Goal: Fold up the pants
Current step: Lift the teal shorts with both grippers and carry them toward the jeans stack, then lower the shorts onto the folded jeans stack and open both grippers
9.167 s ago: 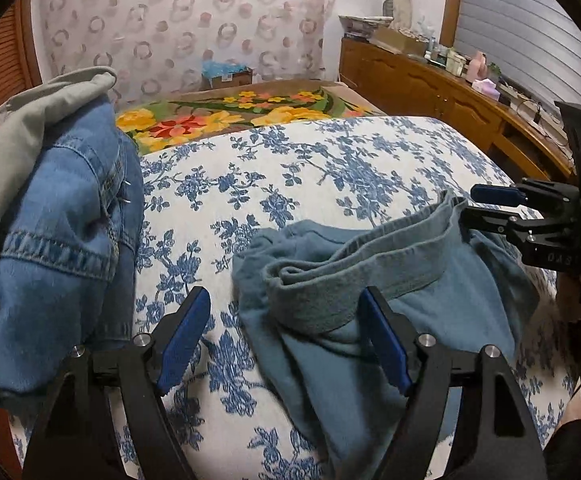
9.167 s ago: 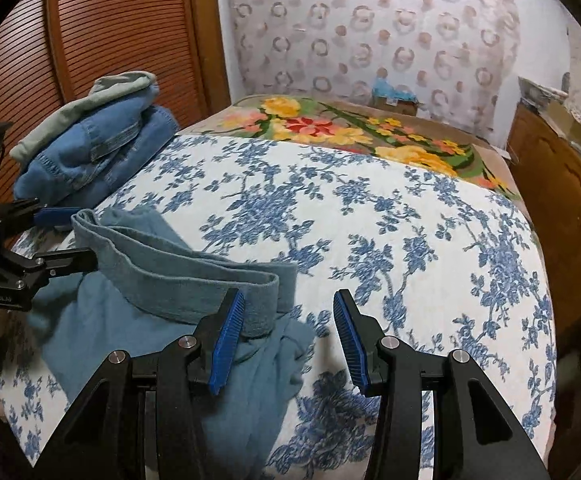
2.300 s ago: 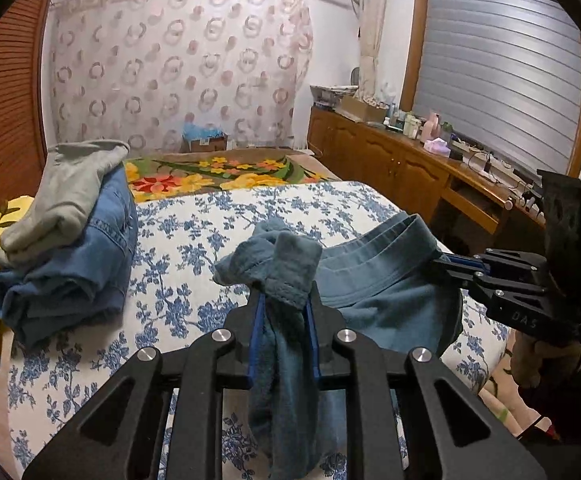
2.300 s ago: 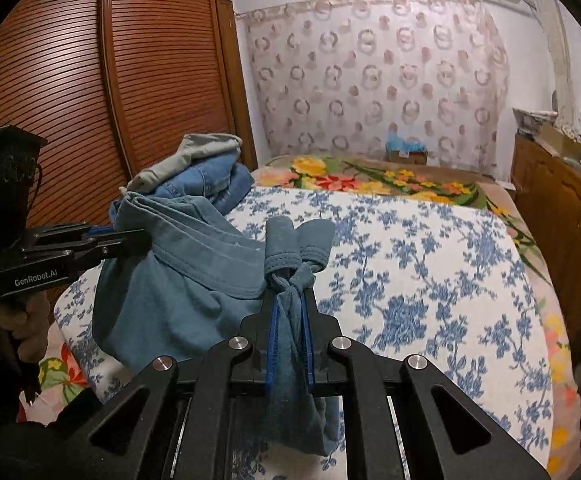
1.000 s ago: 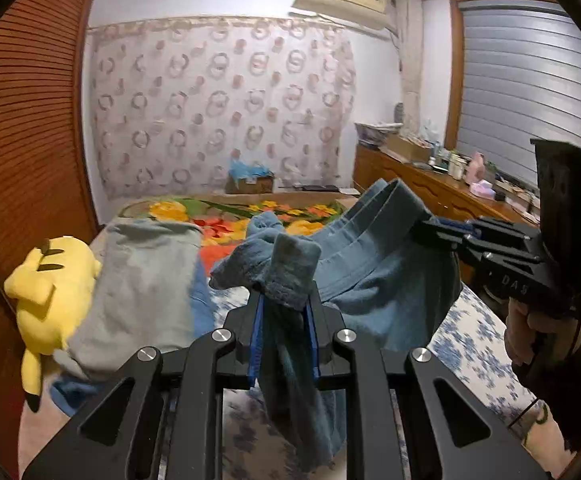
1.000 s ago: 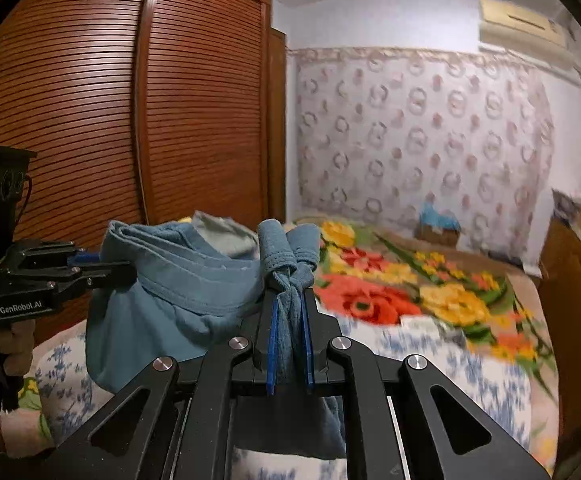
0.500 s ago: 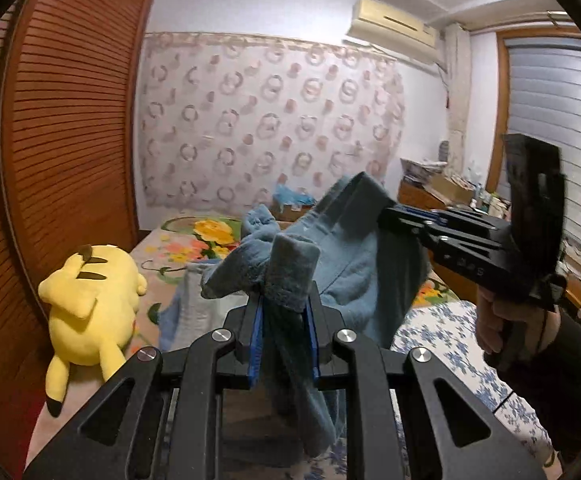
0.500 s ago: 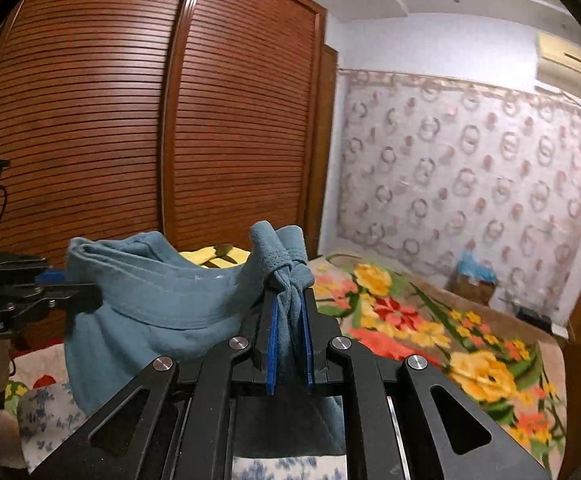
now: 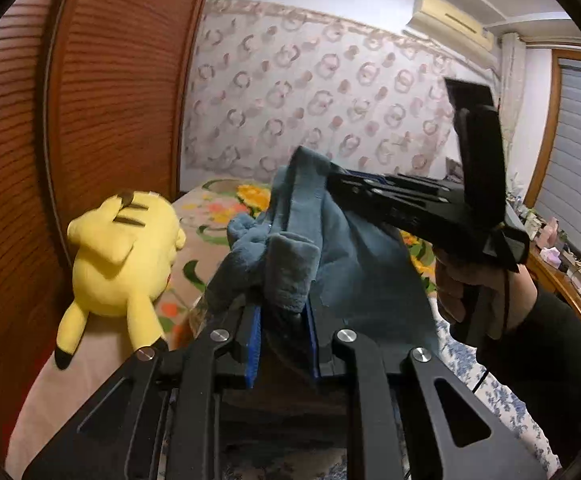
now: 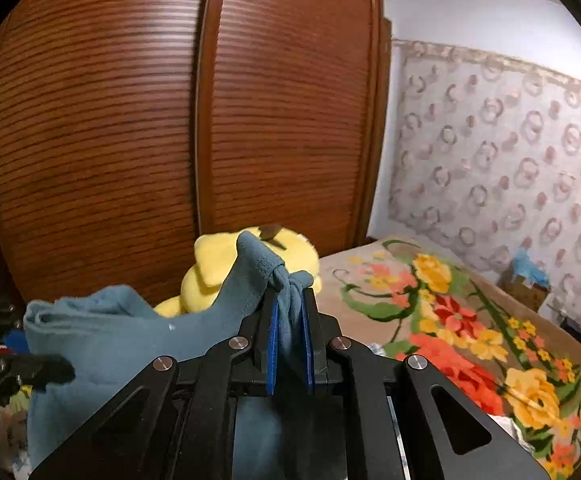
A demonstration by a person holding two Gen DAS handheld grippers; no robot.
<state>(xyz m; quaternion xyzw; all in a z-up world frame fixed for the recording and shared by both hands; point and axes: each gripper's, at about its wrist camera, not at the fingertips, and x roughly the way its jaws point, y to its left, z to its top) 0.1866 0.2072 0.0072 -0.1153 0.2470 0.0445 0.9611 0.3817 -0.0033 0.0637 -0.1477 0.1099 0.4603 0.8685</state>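
Each wrist camera looks forward along its claw, close up; both views share the yellow plush toy (image 9: pixel 120 256) (image 10: pixel 246 268).

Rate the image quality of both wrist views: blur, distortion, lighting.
Left wrist view: strong fisheye bending with dark corners; the yellow plush toy is smeared by motion, while the blue-grey pants clamped in the left gripper look sharper. Right wrist view: the slatted brown wardrobe doors bow and streak; warm dim indoor light, no glare.

One pair of pants (image 9: pixel 354 256), two tools (image 9: pixel 282 312) (image 10: pixel 290 312), one yellow plush toy (image 9: pixel 118 256), one bed (image 10: pixel 370 280), one air conditioner (image 9: pixel 450 20), one hand (image 9: pixel 466 292).
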